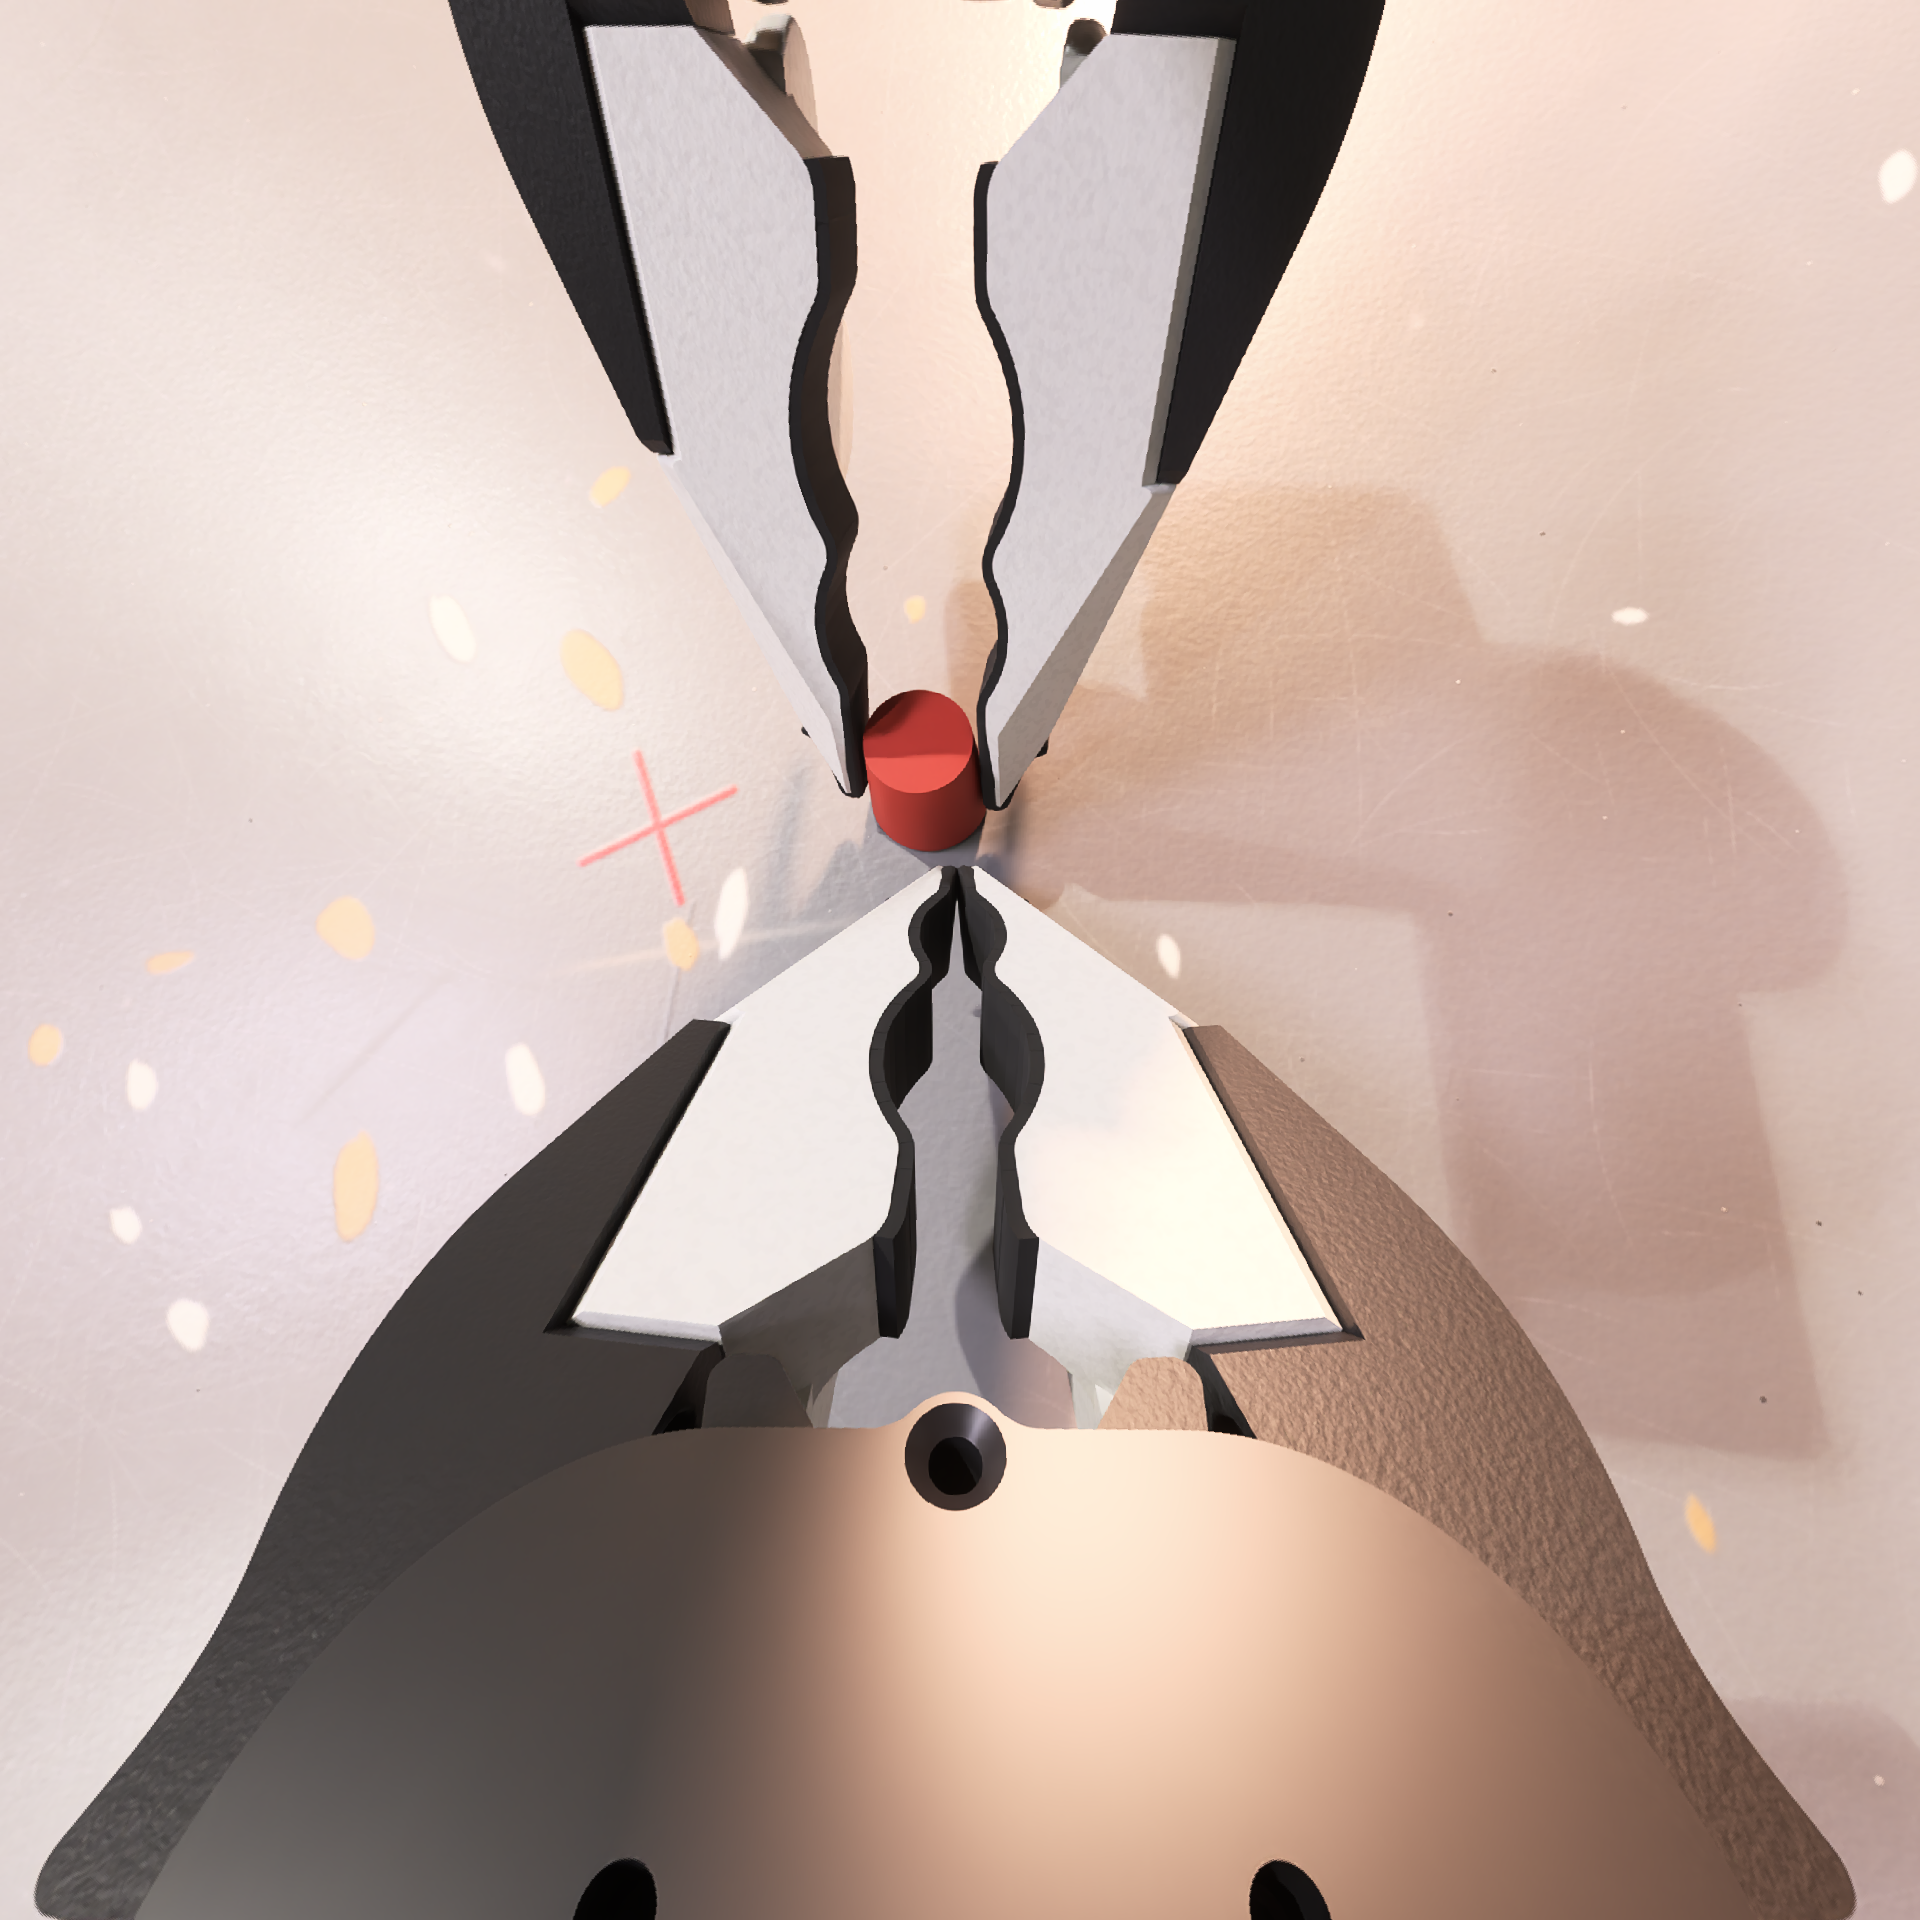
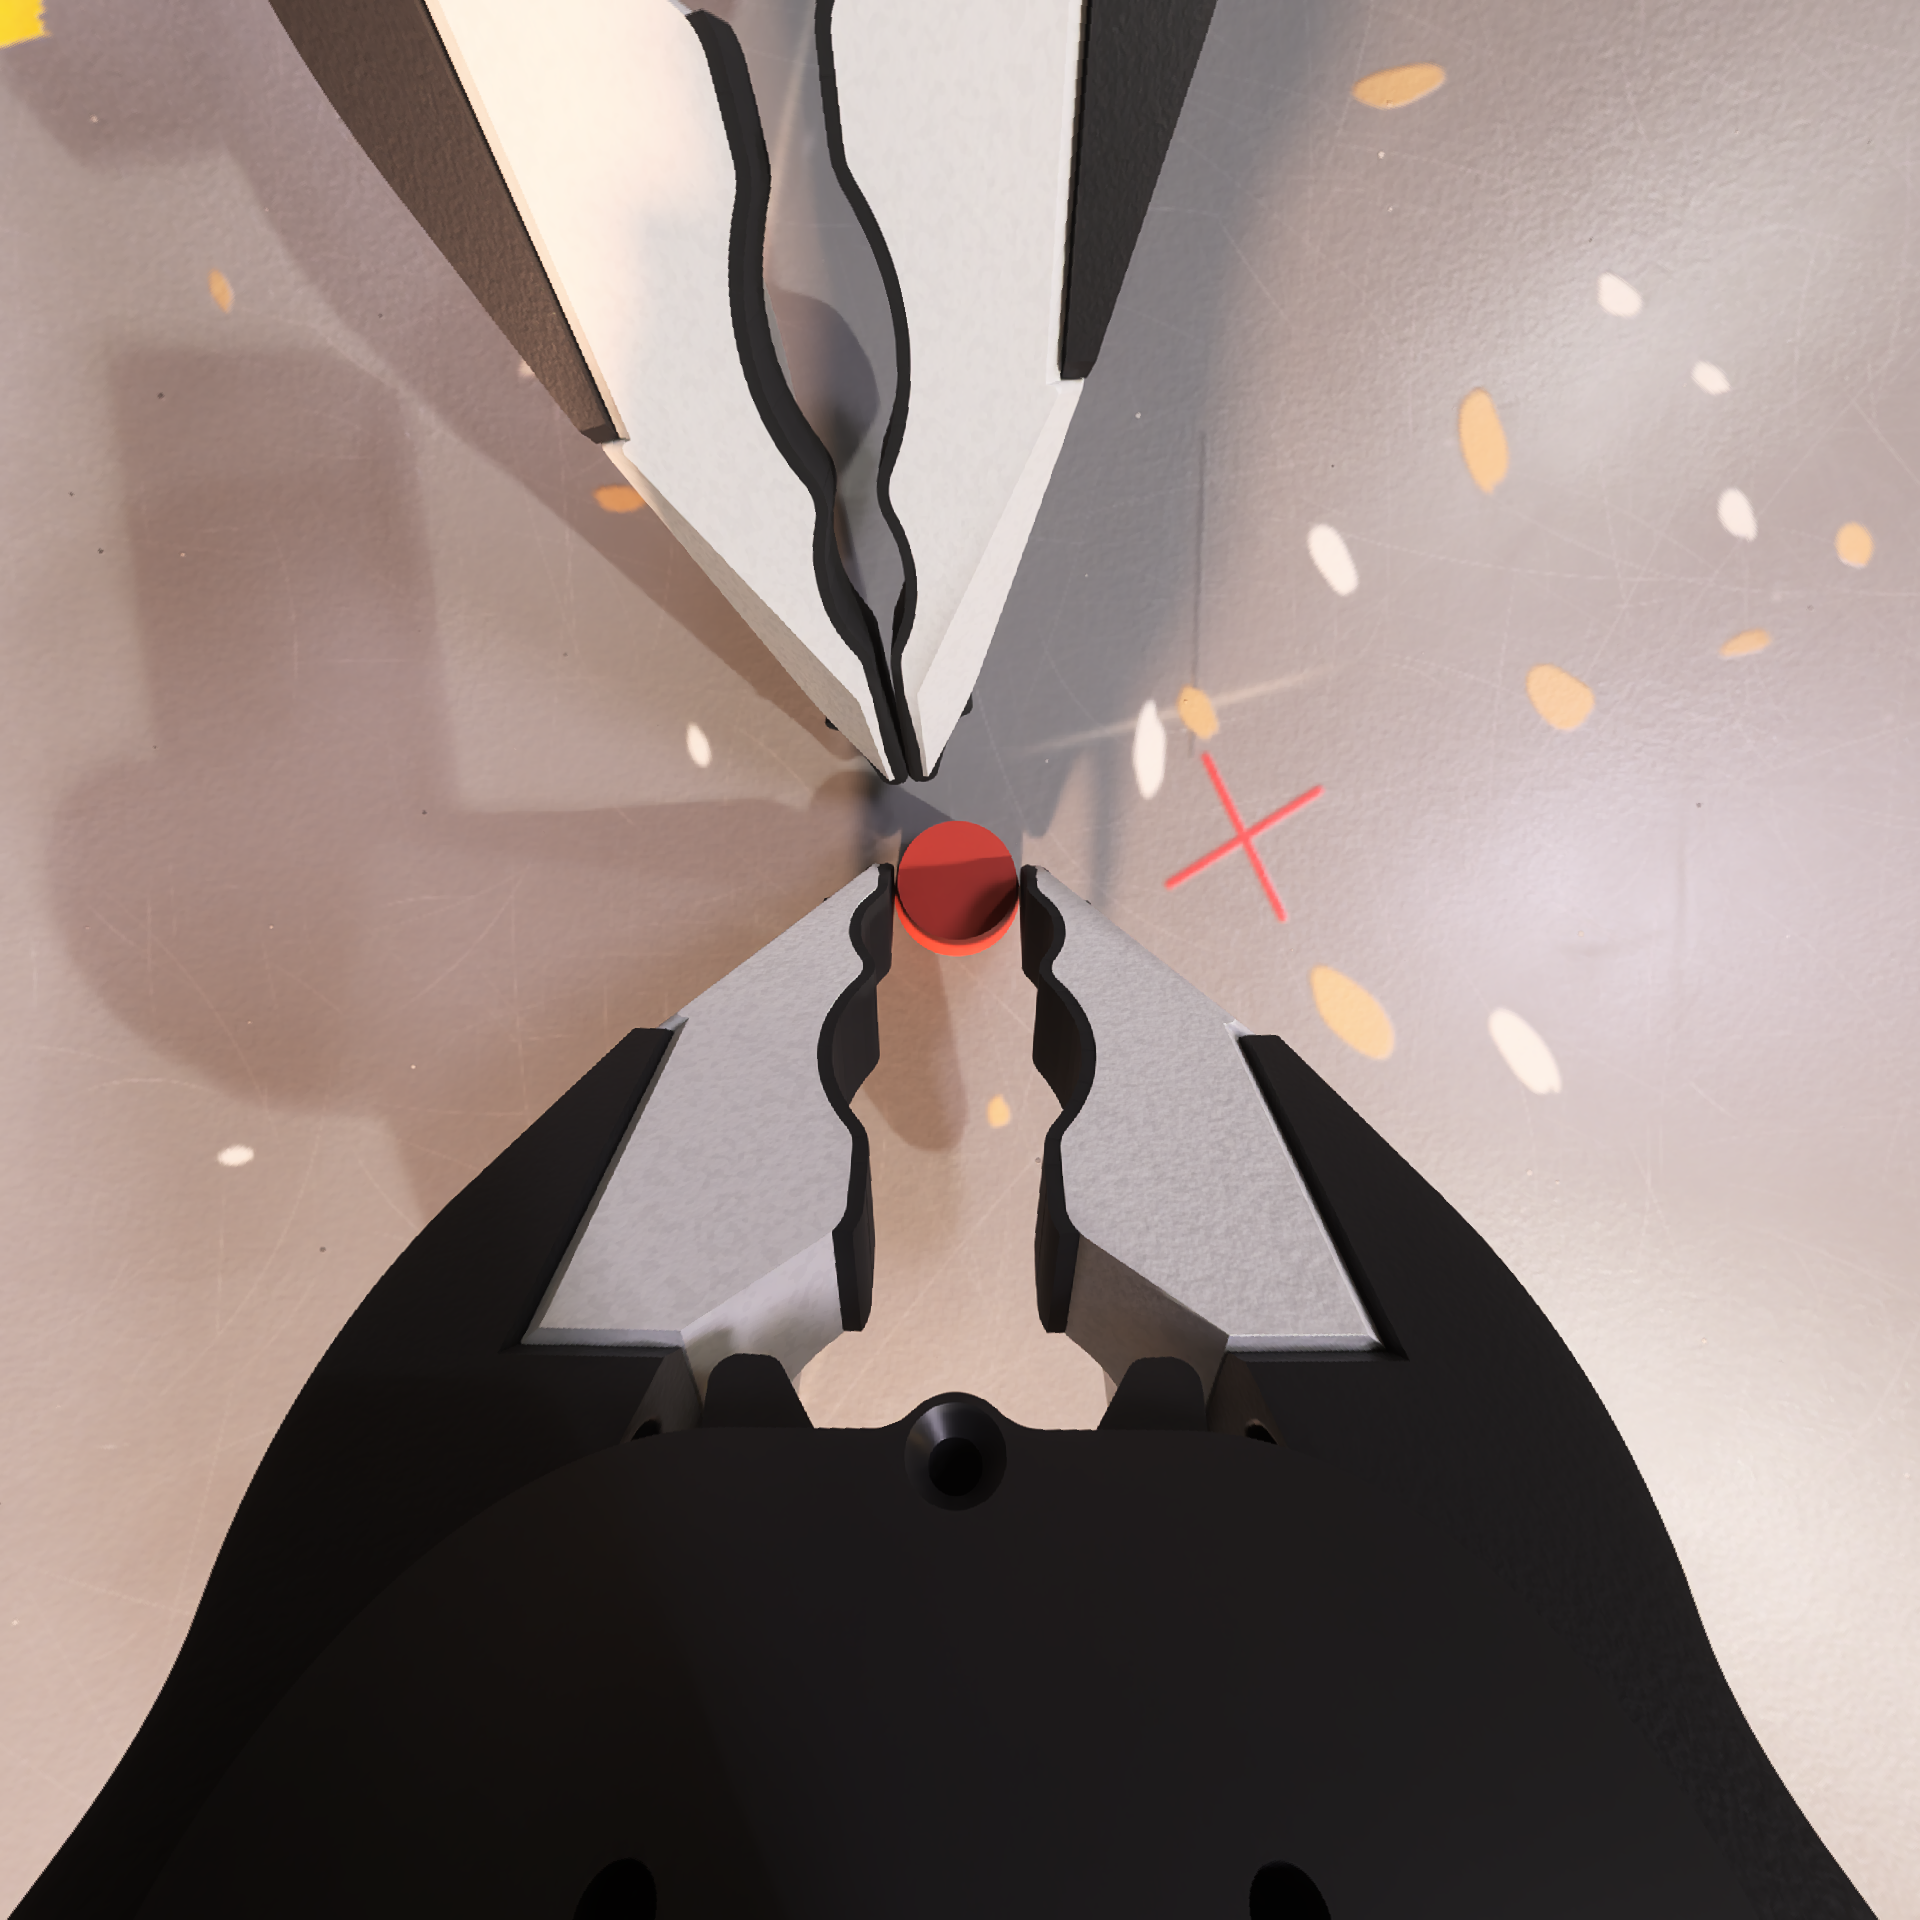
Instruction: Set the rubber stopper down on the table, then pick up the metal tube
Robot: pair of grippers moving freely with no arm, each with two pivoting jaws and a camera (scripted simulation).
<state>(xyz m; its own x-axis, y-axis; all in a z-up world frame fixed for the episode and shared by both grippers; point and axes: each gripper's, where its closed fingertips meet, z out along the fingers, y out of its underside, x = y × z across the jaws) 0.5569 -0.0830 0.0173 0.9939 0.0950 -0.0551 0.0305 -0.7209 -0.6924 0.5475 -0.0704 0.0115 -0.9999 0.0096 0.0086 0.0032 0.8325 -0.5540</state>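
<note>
- Just beside the red cross (image 2: 1243, 837) on the table (image 2: 1662, 1195): rubber stopper (image 2: 956, 883), pinched between the right gripper (image 2: 957, 883) tips, which are narrowed onto its sides.
- Left gripper (image 1: 954, 876): tips pressed together, nothing in them, nose-to-nose with the stopper on the side away from the right gripper.
- Can't tell whether the stopper base already touches the table.
- Suggest: lower straight, keep the flat face level, part the fingers only once it's seated; mind the left tips crowding it.
- Metal tube: not visible in either view.
- Count: 1 stopper, 1 cross, 2 grippers, 0 tubes.
</note>
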